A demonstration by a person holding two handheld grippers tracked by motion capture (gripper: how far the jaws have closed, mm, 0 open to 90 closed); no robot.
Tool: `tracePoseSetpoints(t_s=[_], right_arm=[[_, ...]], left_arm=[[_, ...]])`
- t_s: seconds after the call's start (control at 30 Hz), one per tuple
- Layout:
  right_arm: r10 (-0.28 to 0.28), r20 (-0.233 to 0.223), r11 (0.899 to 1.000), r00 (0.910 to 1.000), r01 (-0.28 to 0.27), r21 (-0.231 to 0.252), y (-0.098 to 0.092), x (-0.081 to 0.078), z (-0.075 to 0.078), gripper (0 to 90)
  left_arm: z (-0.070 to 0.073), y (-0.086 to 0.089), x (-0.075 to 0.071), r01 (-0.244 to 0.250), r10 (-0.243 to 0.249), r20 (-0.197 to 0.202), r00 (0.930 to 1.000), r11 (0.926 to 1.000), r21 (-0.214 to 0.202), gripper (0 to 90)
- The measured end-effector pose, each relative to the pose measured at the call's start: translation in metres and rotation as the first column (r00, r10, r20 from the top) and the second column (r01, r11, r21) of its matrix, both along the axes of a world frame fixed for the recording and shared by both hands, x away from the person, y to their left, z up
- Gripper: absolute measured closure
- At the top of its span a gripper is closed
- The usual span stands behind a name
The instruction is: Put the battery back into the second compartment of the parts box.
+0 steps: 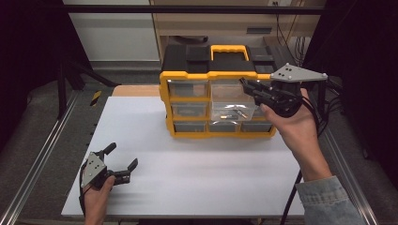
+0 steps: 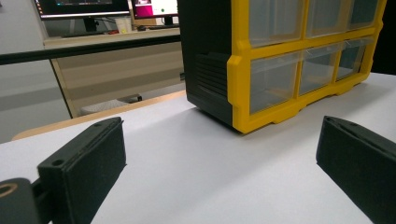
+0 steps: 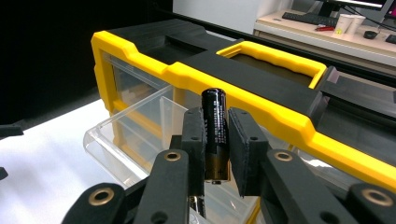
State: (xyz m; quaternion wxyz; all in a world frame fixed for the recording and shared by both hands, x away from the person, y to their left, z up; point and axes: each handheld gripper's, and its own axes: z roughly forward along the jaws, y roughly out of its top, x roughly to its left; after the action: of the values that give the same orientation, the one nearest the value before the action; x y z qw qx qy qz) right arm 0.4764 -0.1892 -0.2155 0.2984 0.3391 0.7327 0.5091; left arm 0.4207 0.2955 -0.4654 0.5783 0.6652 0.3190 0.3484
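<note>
Table (image 1: pixel 187 187) surface, white and bare, is seen from above across the lower half of the high view. At the lower left of that view the left gripper (image 1: pixel 123 161) is held just above the table by a hand (image 1: pixel 96 199), its jaws spread wide with nothing between them; in the left gripper view the two black jaws stand far apart at the bottom corners.

At upper centre of the high view a yellow and black drawer cabinet (image 1: pixel 187 75) stands on the table, with one clear drawer (image 1: pixel 230 110) pulled out from its middle row.

At the upper right, the right gripper (image 1: pixel 248 87) is held over that open drawer. In the right gripper view its jaws are closed on a black battery (image 3: pixel 214 121), which is held upright between the pads, with much of its length standing above them.

Several risks can be judged from here. The battery is round and smooth, so it could be twisted or slipped out of the pads if the grip is eased too early. If it is let go off centre, the drawer wall could be struck and the battery bounced onto the table. The drawer could also be knocked by the jaws.
</note>
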Motion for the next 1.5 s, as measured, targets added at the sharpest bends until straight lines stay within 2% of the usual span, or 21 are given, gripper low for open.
tracePoseSetpoints(t_s=[0.8,1.13,1.23,1.5], right_arm=[[0.007,-0.027,0.999,0.9996,-0.008,-0.031,0.01,0.007,0.005,76.9],[-0.002,-0.054,0.999,0.9985,-0.001,-0.051,0.012,0.009,0.004,76.9],[-0.019,-0.081,0.997,0.9965,0.013,-0.071,0.012,0.011,0.003,76.9],[-0.003,-0.091,0.998,0.9959,-0.004,-0.07,0.013,0.012,0.001,76.7]], left_arm=[[0.0,0.0,0.001,0.002,-0.002,-0.002,1.0,1.0,0.001,1.1],[0.0,0.0,0.001,0.003,-0.003,-0.002,1.0,1.0,0.002,1.1],[0.0,-0.001,0.001,0.003,-0.003,-0.002,1.0,1.0,0.002,1.1],[0.0,0.0,0.0,0.002,-0.002,-0.001,1.0,1.0,0.001,1.1]])
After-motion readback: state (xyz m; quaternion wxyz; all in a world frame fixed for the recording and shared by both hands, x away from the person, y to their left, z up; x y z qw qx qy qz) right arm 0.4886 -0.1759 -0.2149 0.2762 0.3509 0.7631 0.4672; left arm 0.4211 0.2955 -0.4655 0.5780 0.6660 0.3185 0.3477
